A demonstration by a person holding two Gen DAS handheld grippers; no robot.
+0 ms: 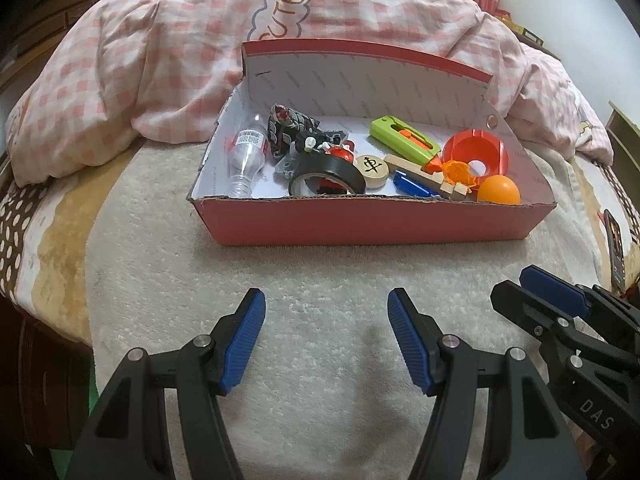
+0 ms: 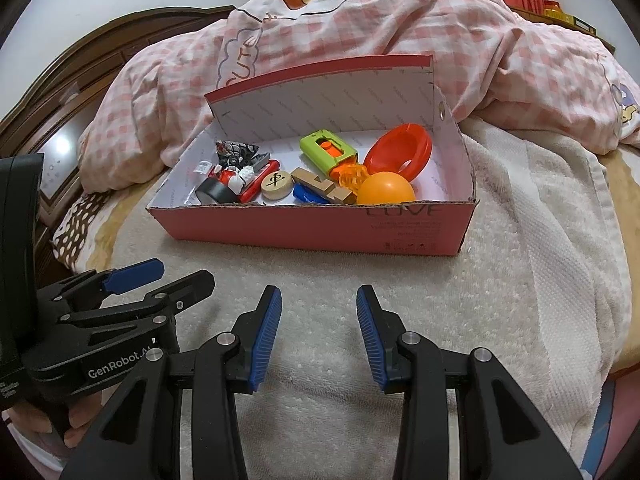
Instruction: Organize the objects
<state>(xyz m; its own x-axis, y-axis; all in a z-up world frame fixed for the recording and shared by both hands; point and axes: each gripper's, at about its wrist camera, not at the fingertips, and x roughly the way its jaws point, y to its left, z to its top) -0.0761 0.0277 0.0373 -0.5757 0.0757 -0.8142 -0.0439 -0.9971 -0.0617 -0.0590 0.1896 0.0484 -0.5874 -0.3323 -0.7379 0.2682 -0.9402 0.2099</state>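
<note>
Red cardboard box [image 1: 360, 220], flap up, crammed with toys; left claw [image 1: 326, 336] and right claw [image 2: 319, 332] released, empty.

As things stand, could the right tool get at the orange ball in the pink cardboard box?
Probably yes: the orange ball lies uncovered at the pink cardboard box's near wall, and the open right tool has bare blanket ahead.

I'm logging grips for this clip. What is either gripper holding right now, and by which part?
Nothing. The left gripper and right gripper both hover open over the towel, short of the box.
</note>
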